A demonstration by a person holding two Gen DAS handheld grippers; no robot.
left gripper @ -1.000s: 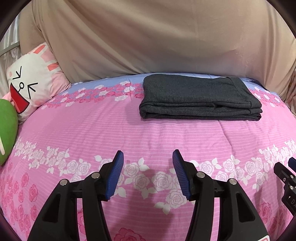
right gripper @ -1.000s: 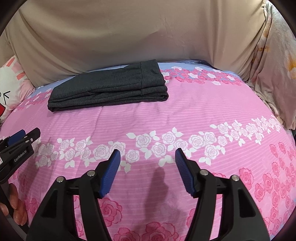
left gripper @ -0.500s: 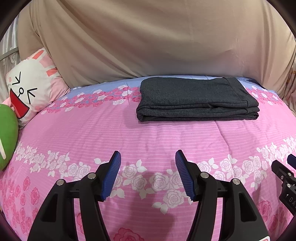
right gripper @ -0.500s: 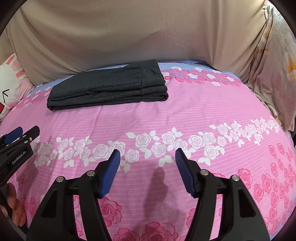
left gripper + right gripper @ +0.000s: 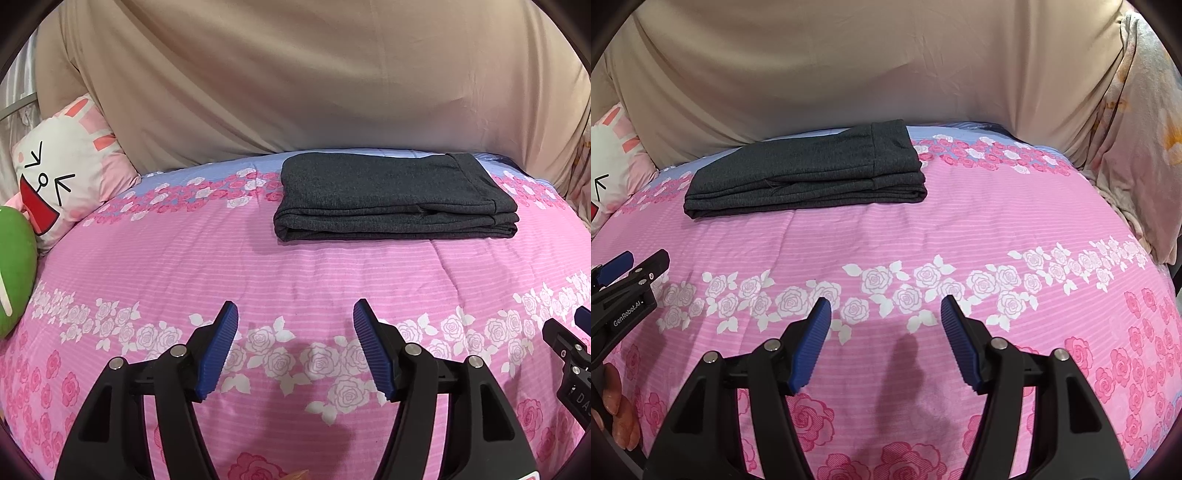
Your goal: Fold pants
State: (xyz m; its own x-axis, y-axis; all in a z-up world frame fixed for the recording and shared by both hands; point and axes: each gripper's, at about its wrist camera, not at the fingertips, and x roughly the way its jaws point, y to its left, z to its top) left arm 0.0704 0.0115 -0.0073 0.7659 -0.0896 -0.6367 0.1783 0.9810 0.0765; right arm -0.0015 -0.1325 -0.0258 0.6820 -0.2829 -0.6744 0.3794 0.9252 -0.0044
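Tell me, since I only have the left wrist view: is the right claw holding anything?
Observer: No. The right claw is open and empty, above the pink sheet.
Operator: What lies right of the pants?
Observer: Past the pants there is sheet, then a pale floral cloth at the bed's right side.
Operator: Any sign of the person?
Observer: Yes, fingers show at lower left, below the left claw.

Black claw, ribbed blue pads
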